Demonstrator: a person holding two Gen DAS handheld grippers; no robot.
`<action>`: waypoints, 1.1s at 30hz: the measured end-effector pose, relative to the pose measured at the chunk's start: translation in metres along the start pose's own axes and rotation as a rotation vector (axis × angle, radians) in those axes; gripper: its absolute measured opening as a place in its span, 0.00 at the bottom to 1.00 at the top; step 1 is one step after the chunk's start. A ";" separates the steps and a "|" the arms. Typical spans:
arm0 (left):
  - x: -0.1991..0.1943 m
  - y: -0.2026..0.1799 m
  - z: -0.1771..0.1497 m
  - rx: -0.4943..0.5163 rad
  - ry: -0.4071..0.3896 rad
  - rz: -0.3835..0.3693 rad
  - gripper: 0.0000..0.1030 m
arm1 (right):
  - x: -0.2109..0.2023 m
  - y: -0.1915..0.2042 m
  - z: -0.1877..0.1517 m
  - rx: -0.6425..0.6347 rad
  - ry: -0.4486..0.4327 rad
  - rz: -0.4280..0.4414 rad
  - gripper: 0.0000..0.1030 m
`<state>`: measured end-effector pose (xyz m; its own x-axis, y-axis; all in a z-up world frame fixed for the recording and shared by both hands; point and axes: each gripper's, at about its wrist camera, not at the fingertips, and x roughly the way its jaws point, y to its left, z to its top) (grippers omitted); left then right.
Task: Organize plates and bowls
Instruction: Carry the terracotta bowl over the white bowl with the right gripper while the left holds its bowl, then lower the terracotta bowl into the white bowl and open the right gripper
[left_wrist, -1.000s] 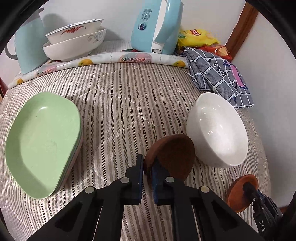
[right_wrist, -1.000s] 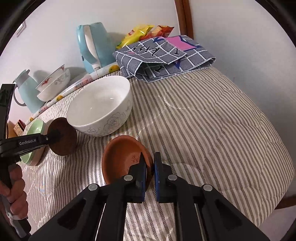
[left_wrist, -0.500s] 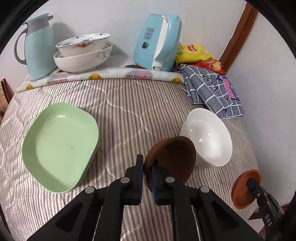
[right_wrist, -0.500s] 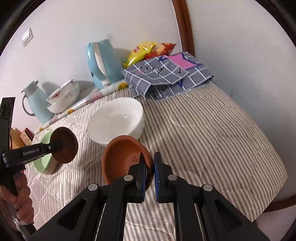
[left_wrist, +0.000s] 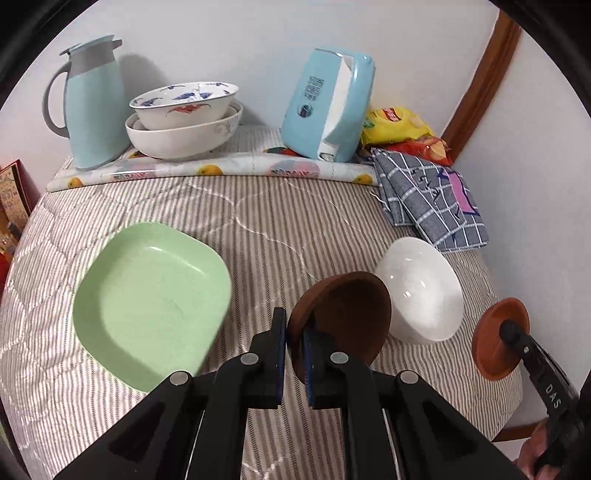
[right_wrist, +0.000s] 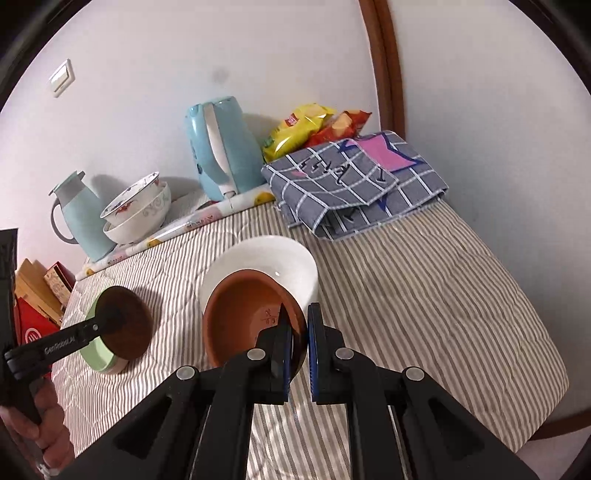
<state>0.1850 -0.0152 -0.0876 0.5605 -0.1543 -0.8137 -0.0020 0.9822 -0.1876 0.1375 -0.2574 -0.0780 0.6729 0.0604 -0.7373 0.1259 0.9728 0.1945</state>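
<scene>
A: Left gripper (left_wrist: 294, 332): fingers pinched on the rim of a dark brown dish (left_wrist: 343, 317), round, matte, held tilted on edge in the lower centre of the left wrist frame, above the striped quilted cover (left_wrist: 280, 221).

B: Right gripper (right_wrist: 300, 341): jaws nearly together, clamped on the rim of a terracotta dish (right_wrist: 247, 317), glazed, with a small sprig motif inside. It sits at centre frame and overlaps the near rim of the glossy white bowl (right_wrist: 280, 258).

A: Contact between the terracotta dish and the white bowl: cannot tell; the dish hides that stretch of rim.

B: Green plates (left_wrist: 151, 302), rounded-square, smooth, lie at lower left of the left wrist frame. Stack count unclear from above.

A: Upper left: two nested patterned bowls (left_wrist: 184, 118) on a fruit-print mat (left_wrist: 236, 170), beside a pale blue jug (left_wrist: 92, 103). Checked cloth (left_wrist: 432, 192) lies folded at right.
</scene>
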 end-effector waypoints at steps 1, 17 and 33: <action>0.000 0.002 0.002 -0.003 -0.003 0.001 0.08 | 0.002 0.002 0.003 0.002 -0.003 0.000 0.08; 0.010 0.026 0.033 -0.024 -0.029 0.031 0.08 | 0.061 0.030 0.026 -0.067 0.060 -0.037 0.08; 0.034 0.029 0.046 -0.033 -0.004 0.026 0.08 | 0.112 0.034 0.028 -0.125 0.172 -0.081 0.08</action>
<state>0.2416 0.0125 -0.0953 0.5634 -0.1279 -0.8162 -0.0441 0.9819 -0.1843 0.2380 -0.2240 -0.1358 0.5289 0.0082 -0.8486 0.0757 0.9955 0.0567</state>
